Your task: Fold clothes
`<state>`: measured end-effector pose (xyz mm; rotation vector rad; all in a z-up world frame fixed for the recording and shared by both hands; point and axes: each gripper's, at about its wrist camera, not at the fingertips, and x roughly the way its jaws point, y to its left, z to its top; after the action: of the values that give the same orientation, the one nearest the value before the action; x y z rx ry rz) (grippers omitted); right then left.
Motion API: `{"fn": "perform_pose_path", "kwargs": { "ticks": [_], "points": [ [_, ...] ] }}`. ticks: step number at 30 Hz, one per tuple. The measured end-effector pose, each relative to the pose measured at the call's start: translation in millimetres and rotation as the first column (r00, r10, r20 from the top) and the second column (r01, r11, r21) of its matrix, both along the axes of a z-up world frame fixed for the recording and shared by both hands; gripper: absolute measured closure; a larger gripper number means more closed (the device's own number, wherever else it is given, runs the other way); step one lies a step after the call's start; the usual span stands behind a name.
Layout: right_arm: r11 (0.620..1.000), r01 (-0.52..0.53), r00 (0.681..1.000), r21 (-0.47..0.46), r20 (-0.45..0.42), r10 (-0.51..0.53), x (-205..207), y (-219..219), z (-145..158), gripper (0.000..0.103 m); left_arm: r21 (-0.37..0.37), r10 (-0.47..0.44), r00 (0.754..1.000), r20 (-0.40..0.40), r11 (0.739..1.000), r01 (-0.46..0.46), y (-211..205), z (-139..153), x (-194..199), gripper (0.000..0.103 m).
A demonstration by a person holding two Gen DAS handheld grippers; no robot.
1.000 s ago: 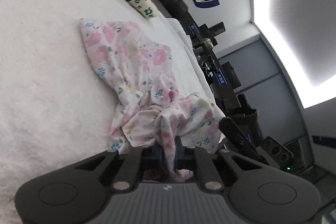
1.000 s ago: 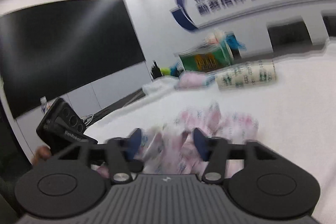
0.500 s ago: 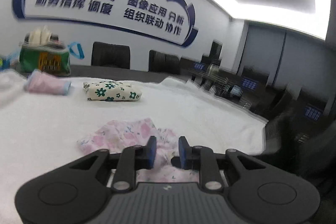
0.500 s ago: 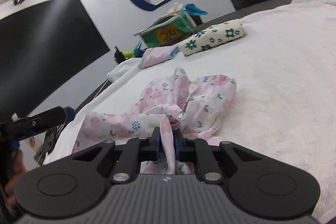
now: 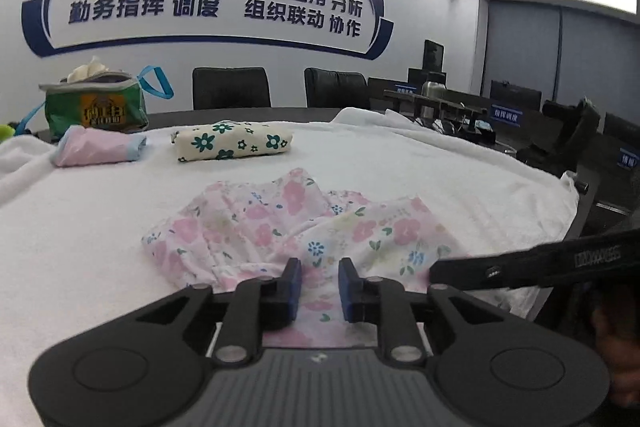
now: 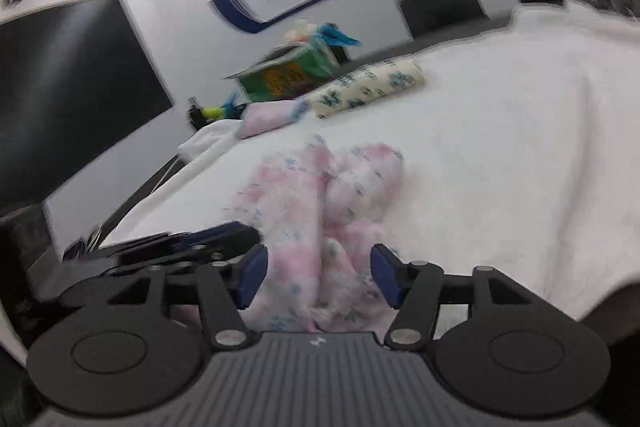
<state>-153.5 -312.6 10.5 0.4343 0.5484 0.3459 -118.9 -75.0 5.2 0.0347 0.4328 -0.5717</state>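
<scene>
A pink floral garment [image 5: 280, 219] lies crumpled on the white towel-covered table [image 5: 80, 227]. My left gripper [image 5: 319, 285] hovers low over its near edge, open, and the cloth runs under the narrow gap between the blue pads without being pinched. The right wrist view is blurred: the same garment [image 6: 320, 195] lies bunched in a ridge ahead. My right gripper [image 6: 318, 275] is wide open above its near end. In the left wrist view the right gripper [image 5: 540, 263] shows as a black bar at the right. The left gripper [image 6: 180, 247] appears at the left of the right wrist view.
At the back of the table lie a folded cream cloth with green flowers [image 5: 234, 145] and a folded pink cloth [image 5: 98, 149]. Behind them stands a green bag [image 5: 94, 107]. Black chairs [image 5: 230, 89] line the far side. The table's edge [image 5: 560, 195] drops off on the right.
My left gripper let go of the garment, swung level and widened slightly. My right gripper, shut on the cloth half a second ago, now stands wide open. The garment rests on the table.
</scene>
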Motion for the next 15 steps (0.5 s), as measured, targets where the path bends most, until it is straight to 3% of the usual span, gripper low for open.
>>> {"fn": "perform_pose_path", "kwargs": {
  "ticks": [3,6,8,10,11,13,15],
  "points": [
    [0.991,-0.021,1.0,0.134,-0.006,0.022,7,-3,-13,0.098,-0.019,-0.004,1.0,-0.011,1.0,0.003,0,1,8,0.084],
    [0.936,-0.095,0.995,0.339,0.019,0.094,13,-17,-16,0.1,-0.069,0.002,1.0,-0.029,0.998,-0.004,9,0,12,0.083],
    [0.899,-0.062,0.993,0.434,-0.061,0.098,25,-26,-29,0.1,-0.117,0.004,0.998,-0.055,0.993,-0.01,15,-1,16,0.08],
    [0.903,0.007,0.989,0.43,-0.138,0.058,32,-31,-44,0.098,-0.163,0.0,0.997,-0.078,0.987,-0.013,20,-1,18,0.077],
    [0.904,0.012,0.99,0.428,-0.131,0.049,30,-30,-45,0.095,-0.163,-0.002,0.997,-0.074,0.987,-0.01,20,-1,16,0.075],
    [0.928,0.005,0.996,0.373,-0.088,0.03,22,-25,-34,0.081,-0.165,0.0,0.998,-0.069,0.986,-0.012,22,1,15,0.07],
    [0.967,0.013,1.0,0.255,-0.005,-0.012,9,-20,-17,0.063,-0.17,0.007,0.998,-0.068,0.985,-0.019,25,3,16,0.065]
  ]
}}
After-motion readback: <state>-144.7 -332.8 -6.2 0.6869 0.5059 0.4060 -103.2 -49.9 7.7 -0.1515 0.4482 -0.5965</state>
